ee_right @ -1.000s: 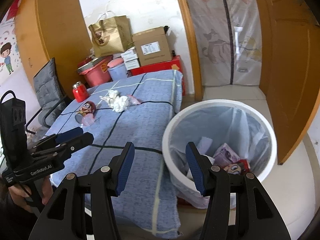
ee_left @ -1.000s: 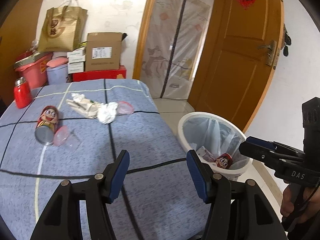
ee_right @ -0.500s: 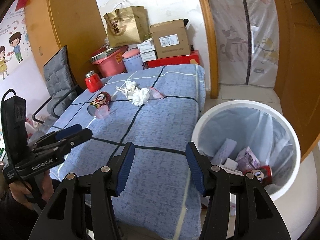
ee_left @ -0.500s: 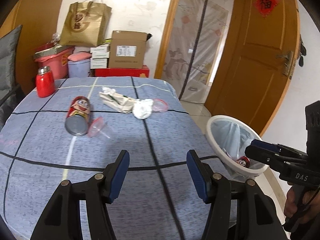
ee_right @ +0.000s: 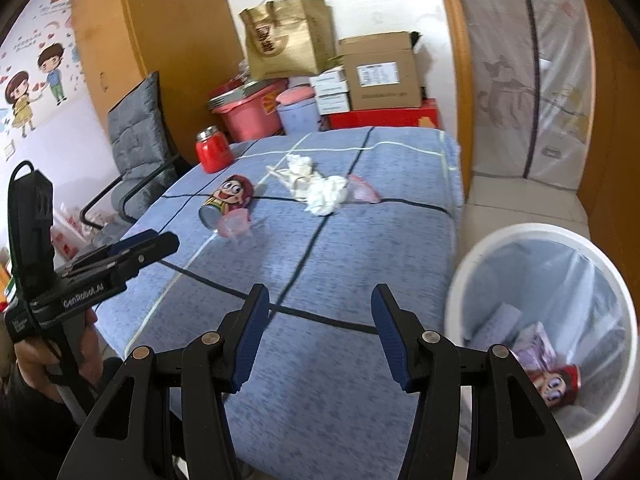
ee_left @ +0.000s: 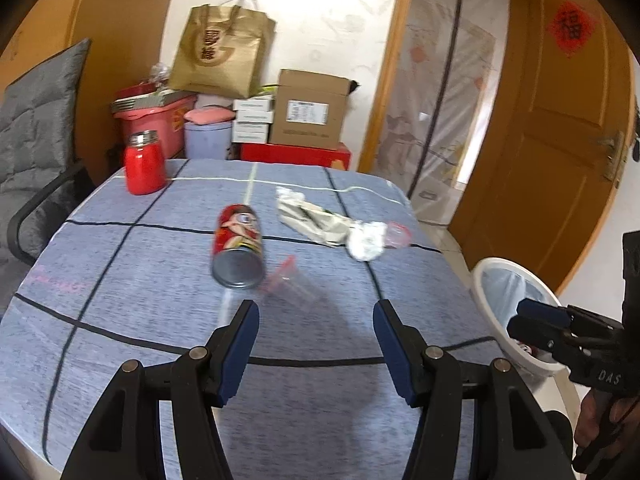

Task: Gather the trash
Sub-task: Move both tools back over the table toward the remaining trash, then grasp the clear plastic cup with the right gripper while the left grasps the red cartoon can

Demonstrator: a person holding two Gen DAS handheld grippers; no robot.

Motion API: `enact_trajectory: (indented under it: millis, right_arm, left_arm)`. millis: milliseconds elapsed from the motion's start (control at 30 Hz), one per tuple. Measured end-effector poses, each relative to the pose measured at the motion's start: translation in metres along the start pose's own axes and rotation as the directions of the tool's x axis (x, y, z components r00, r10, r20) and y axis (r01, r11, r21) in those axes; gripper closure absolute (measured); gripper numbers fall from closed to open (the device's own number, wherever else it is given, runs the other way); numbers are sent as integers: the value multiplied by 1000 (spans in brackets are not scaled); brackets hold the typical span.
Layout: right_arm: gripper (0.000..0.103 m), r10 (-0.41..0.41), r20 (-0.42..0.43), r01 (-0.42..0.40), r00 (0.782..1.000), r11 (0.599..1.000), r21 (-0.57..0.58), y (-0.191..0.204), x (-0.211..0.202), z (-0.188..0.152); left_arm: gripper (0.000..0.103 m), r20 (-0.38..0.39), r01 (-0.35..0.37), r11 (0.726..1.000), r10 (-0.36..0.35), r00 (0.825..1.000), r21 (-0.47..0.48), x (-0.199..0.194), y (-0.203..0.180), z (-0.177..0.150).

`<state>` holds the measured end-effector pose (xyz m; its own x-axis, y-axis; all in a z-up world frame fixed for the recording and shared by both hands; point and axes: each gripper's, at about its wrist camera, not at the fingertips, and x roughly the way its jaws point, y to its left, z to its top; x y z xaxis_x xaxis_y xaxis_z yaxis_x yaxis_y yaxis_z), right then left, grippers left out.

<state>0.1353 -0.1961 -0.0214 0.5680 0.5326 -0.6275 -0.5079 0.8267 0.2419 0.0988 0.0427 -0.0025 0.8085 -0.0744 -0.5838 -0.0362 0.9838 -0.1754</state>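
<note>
The left gripper (ee_left: pixel 316 322) is spread wide with nothing between its blue pads, and hovers low over the near part of the blue checked tablecloth (ee_left: pixel 120 280). The right gripper (ee_right: pixel 320 312) is likewise spread and empty, held over the near table edge with the white trash bin (ee_right: pixel 472 264) just to its right. Directly ahead of the left gripper lies a red cartoon can (ee_left: pixel 238 246) on its side, its open end facing the gripper, with a clear pink-rimmed plastic cup (ee_left: pixel 286 276) touching or just beside it on the right. Farther ahead and to the right lie a crumpled wrapper (ee_left: pixel 312 220), a white tissue wad (ee_left: pixel 365 240) against it, and a second pink-tinted cup (ee_left: pixel 396 234) beyond the wad. A red jar (ee_left: pixel 144 162) stands upright at the far left; whether it counts as trash cannot be told. Task progress: the bin already holds at least 1 similar can and several wrappers, so collection is partly done, while roughly 5 items remain on the table. Compared with 1.0 s ago, the left gripper view has swung away from the bin and now centres on the can, which appears nearer; the right gripper has shifted from over the bin toward the table.
</note>
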Motion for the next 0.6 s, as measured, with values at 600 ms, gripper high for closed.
enact_trajectory:
  millis: [600]
  right_arm:
    - [49, 92, -108, -109, 990, 980, -169, 64, 100, 34]
  left_arm:
    - [43, 7, -70, 995, 71, 997, -76, 7, 66, 6]
